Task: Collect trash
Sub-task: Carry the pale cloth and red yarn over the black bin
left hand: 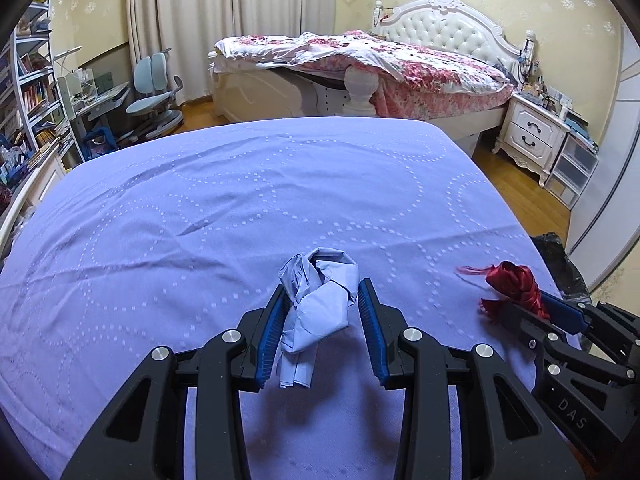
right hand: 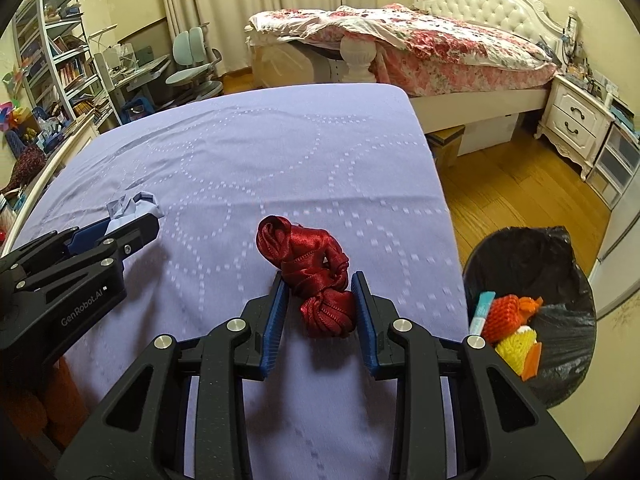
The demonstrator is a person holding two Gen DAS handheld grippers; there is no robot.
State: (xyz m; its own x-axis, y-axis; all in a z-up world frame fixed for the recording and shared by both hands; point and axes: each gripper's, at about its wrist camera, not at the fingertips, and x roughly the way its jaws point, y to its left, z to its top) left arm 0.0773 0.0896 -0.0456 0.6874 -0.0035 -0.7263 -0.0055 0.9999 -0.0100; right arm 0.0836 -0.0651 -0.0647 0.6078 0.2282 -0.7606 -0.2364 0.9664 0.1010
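Left wrist view: left gripper (left hand: 320, 300) clamped on a crumpled blue paper wad (left hand: 316, 300), held above the purple-covered tabletop (left hand: 240, 184). Right gripper (right hand: 320, 296) clamped on a bundle of red ribbon (right hand: 312, 276), also above the tabletop, nearer the bin. Trash bin (right hand: 560, 248) with black liner stands on the floor just beside the tabletop's right edge; it already holds orange and yellow foam netting (right hand: 508, 320) and a pale blue packet (right hand: 482, 308). Judgement: well along, some trash already binned and both last visible pieces picked up but not yet dropped in. No other litter seen on the tabletop. Beyond the tabletop: bed (left hand: 400, 60) with flowered quilt, nightstand (left hand: 532, 132), desk chair (left hand: 156, 88), bookshelf (left hand: 32, 92). Nothing blocks the way to the bin; the two grippers are close together, so the left one may have to wait its turn.
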